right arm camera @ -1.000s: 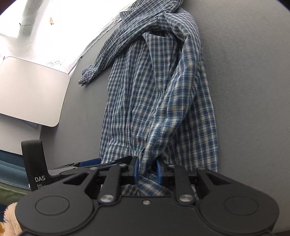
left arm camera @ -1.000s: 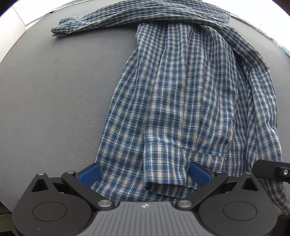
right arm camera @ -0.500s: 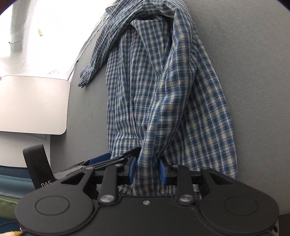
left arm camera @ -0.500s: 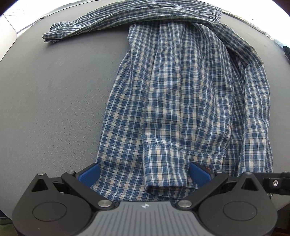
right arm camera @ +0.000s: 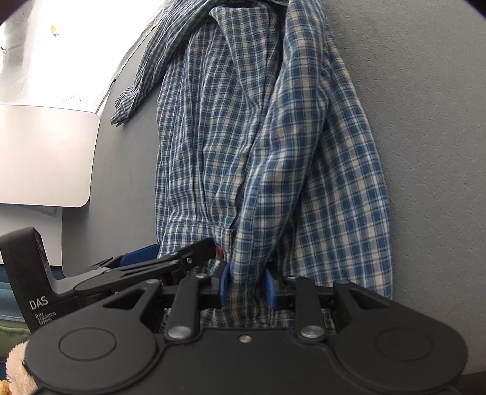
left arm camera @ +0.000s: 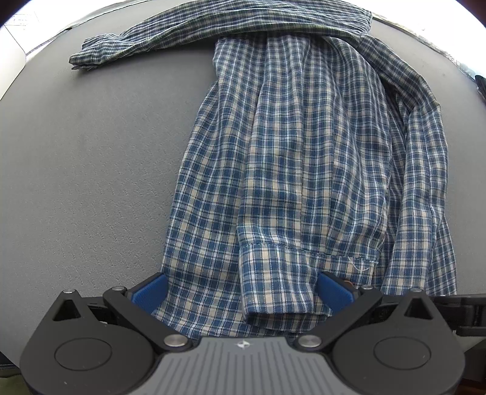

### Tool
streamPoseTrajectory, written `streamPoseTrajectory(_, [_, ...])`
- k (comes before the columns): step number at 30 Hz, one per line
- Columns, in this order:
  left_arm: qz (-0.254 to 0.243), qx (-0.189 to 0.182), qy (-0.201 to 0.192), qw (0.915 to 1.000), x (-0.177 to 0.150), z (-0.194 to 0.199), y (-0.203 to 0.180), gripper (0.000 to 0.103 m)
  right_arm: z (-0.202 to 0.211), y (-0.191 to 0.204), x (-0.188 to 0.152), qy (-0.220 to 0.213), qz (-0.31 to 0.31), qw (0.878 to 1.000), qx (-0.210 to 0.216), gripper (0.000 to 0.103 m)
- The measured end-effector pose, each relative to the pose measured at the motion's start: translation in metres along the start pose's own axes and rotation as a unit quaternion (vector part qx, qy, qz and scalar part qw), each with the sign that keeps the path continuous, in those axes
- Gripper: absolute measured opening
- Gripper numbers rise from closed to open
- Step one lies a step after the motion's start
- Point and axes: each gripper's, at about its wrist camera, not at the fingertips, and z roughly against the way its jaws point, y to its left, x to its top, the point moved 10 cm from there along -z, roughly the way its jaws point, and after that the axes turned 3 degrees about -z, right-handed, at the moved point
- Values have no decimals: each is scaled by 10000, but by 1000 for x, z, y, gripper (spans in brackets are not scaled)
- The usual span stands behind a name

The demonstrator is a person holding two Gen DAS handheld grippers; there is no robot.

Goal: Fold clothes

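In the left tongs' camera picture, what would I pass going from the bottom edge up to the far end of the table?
Black left tongs with blue pads, open → buttoned cuff → blue-and-cream checked shirt → long sleeve lying crosswise → far rim of grey table.

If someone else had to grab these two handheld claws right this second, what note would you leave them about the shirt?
Left gripper: jaws wide open, straddling the near edge of the plaid shirt, with a folded cuff band lying between the blue pads; nothing pinched.
Right gripper: shut on a bunched fold of the shirt at its near edge, just to the right of the left one.
The shirt lies lengthwise on the grey table, rumpled, with one sleeve stretched out to the left at the far end.
Done: one edge gripped.
Left: close the left gripper, smooth the shirt and make every fold.
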Motion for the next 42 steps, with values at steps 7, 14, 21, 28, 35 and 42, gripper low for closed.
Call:
streamPoseTrajectory(7, [-118, 233, 26, 9997, 23, 11, 0, 102, 17, 9, 20, -294, 290, 9989, -211, 27])
streamPoseTrajectory(14, [43, 276, -94, 9996, 59, 10, 9, 101, 29, 17, 54, -568, 366, 9975, -203, 27])
streamPoseTrajectory(21, [249, 81, -107, 9996, 84, -3, 37, 101, 19, 38, 87, -510, 490, 9974, -168, 30])
streamPoseTrajectory(28, [420, -391, 136, 9983, 89, -14, 56, 101, -5, 52, 91, 39, 867, 9949, -514, 38])
streamPoseTrajectory(35, [265, -381, 367, 9982, 81, -29, 60, 101, -7, 42, 83, 17, 674, 9931, -955, 41])
streamPoseTrajectory(42, [31, -377, 535, 9979, 63, -35, 51, 101, -7, 50, 62, -56, 754, 9933, -873, 44])
